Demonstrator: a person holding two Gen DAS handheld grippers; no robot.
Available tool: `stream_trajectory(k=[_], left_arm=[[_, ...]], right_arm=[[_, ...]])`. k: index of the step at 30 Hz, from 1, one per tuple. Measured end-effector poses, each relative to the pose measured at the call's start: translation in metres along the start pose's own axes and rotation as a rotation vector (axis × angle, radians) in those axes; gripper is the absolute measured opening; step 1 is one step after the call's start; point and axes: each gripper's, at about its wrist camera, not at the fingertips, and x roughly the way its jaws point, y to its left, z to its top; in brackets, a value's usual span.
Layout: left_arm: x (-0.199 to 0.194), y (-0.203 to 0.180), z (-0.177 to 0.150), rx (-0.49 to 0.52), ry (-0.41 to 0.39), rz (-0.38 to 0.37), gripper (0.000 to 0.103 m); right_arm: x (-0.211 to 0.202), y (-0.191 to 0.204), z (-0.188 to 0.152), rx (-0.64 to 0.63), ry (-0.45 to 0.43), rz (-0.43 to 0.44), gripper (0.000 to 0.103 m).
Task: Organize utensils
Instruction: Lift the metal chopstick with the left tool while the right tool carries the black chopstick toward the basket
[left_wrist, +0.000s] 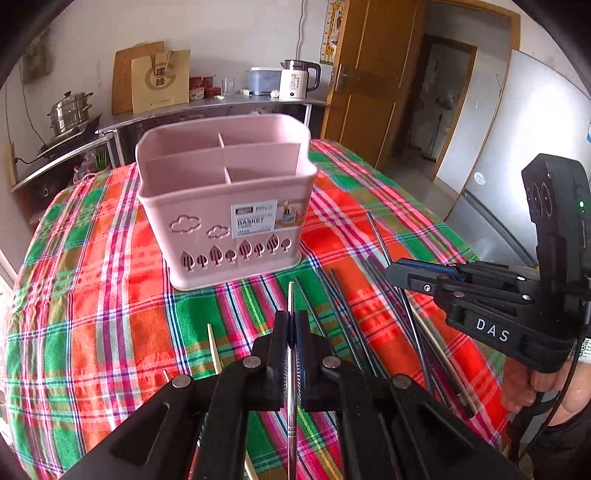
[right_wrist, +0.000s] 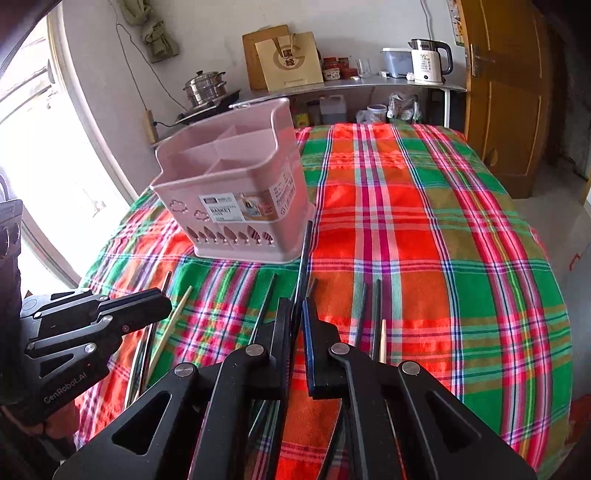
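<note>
A pink divided basket (left_wrist: 166, 210) (right_wrist: 184, 218) stands upright on the plaid tablecloth (left_wrist: 103, 295) (right_wrist: 443, 258). My left gripper (left_wrist: 293, 321) is shut on a silver metal chopstick (left_wrist: 291, 295) that points at the basket from just in front of it. In the right wrist view the left gripper (right_wrist: 164, 301) shows at the left. My right gripper (right_wrist: 297, 308) is shut on a dark chopstick (right_wrist: 306, 251) whose tip reaches the basket's right corner; in the left wrist view the right gripper (left_wrist: 392, 275) and that chopstick (left_wrist: 376, 232) appear at the right. Several loose chopsticks (left_wrist: 347, 314) (right_wrist: 369, 314) lie on the cloth below both grippers.
Pale bamboo chopsticks (left_wrist: 214, 347) (right_wrist: 179, 312) lie among the loose ones. A counter behind the table carries a white kettle (left_wrist: 295, 79), a steel steamer pot (left_wrist: 70, 110) and a paper bag (left_wrist: 160, 81). A wooden door (left_wrist: 369, 74) stands at the right. A hand (left_wrist: 546, 387) grips the right tool.
</note>
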Motion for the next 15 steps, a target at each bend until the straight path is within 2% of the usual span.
stream_trajectory(k=[8, 15], left_arm=[[-0.053, 0.004, 0.020, -0.007, -0.106, -0.010, 0.004], [-0.079, -0.001, 0.028, 0.003, -0.150, 0.004, 0.004]], right_arm=[[-0.046, 0.011, 0.014, -0.024, -0.114, 0.031, 0.005], [-0.074, 0.014, 0.020, -0.042, -0.191, 0.043, 0.005]])
